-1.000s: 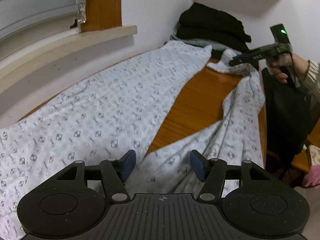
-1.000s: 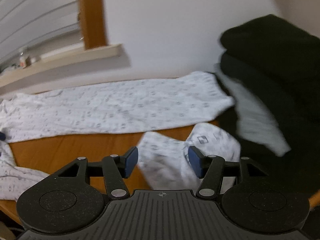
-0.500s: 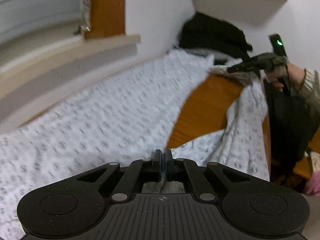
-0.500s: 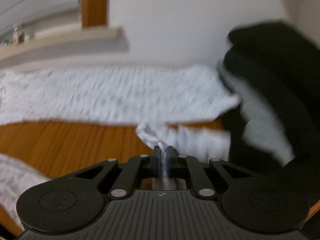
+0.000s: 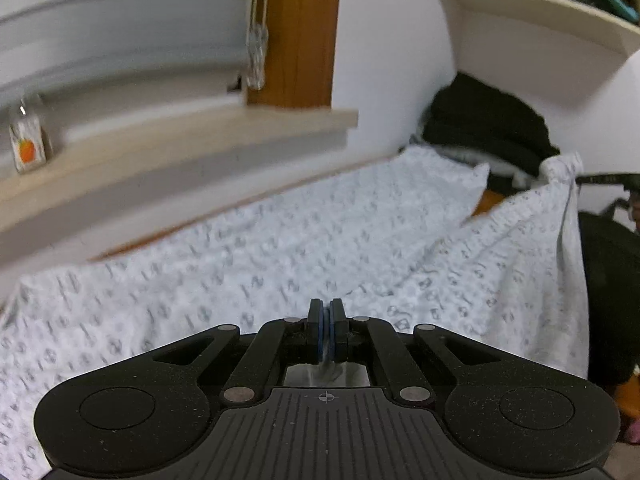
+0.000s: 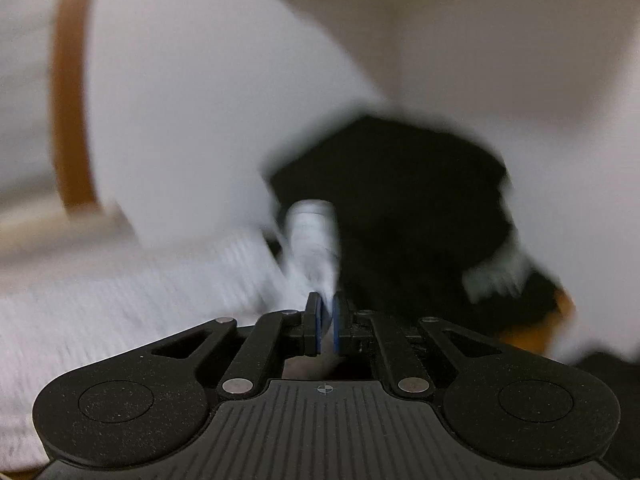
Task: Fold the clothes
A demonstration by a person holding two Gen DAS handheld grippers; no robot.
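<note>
A white garment with a small grey print (image 5: pixel 280 248) lies spread along the wooden table under the window. My left gripper (image 5: pixel 326 316) is shut on a pinch of its near edge, and cloth shows between the pads. At the far right of the left wrist view, my right gripper (image 5: pixel 580 179) holds up another bunched corner, so the edge hangs stretched between the two. In the blurred right wrist view, the right gripper (image 6: pixel 326 316) has a bunch of the garment (image 6: pixel 312 236) between its pads. Its jaws are opening slightly but still pinch the cloth.
A pile of black clothes (image 5: pixel 484 128) sits in the far corner, seen also as the dark pile (image 6: pixel 400 200). A window sill (image 5: pixel 180 148) with a small carton (image 5: pixel 28 146) runs along the wall. A wall shelf (image 5: pixel 540 12) hangs above. A sliver of bare table (image 5: pixel 486 202) shows.
Both grippers went from open to closed on the garment's near edge. They lifted it and carried it toward the wall, covering most of the bare wood. The right gripper moved fast.
</note>
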